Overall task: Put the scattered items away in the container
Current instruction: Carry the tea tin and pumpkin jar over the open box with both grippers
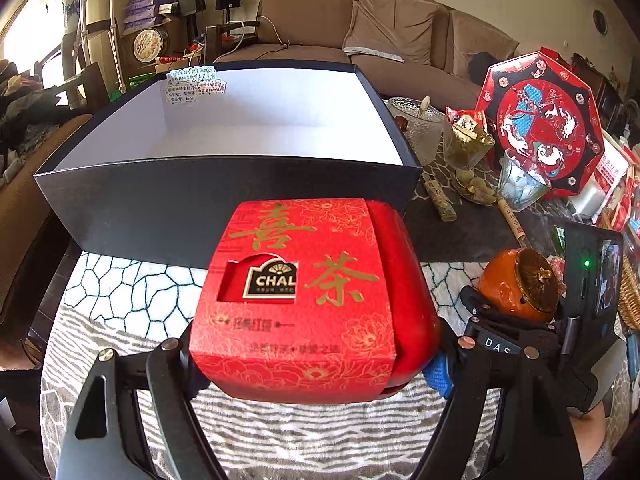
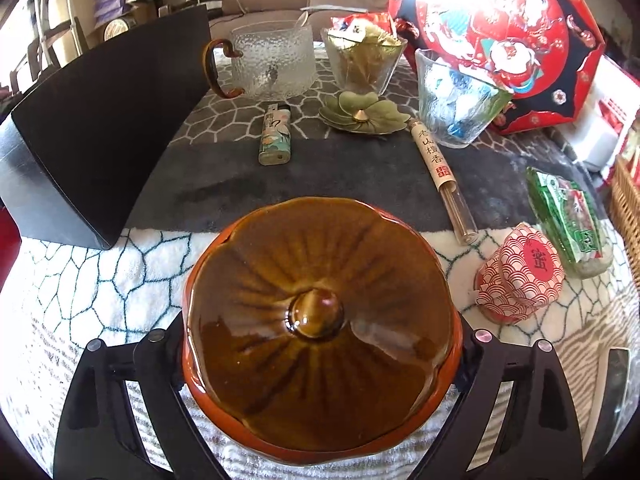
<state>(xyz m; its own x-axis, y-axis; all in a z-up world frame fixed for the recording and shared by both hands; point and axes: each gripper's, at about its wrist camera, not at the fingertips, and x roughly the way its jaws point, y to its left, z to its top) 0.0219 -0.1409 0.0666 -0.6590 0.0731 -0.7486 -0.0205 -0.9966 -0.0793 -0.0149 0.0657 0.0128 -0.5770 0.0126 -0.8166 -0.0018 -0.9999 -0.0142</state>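
My left gripper (image 1: pixel 316 364) is shut on a red tea box (image 1: pixel 296 296) with gold characters, its fingers pressing both sides. The box sits just in front of the near wall of the black container (image 1: pixel 224 196), whose white inside holds only a few stickers at the far left corner. My right gripper (image 2: pixel 320 344) is shut on an orange ceramic jar (image 2: pixel 320 320) with a glossy brown lid, the fingers against its flanks. In the left wrist view this jar (image 1: pixel 516 284) and the right gripper (image 1: pixel 500 336) stand to the right of the tea box.
On the patterned cloth beyond the jar lie a lighter (image 2: pixel 274 136), a leaf-shaped dish (image 2: pixel 362 114), an incense tube (image 2: pixel 440 172), a glass mug (image 2: pixel 272 64), two filled glass cups and an octagonal red box (image 2: pixel 500 32). A red-white packet (image 2: pixel 520 276) and a green packet (image 2: pixel 568 216) lie at the right.
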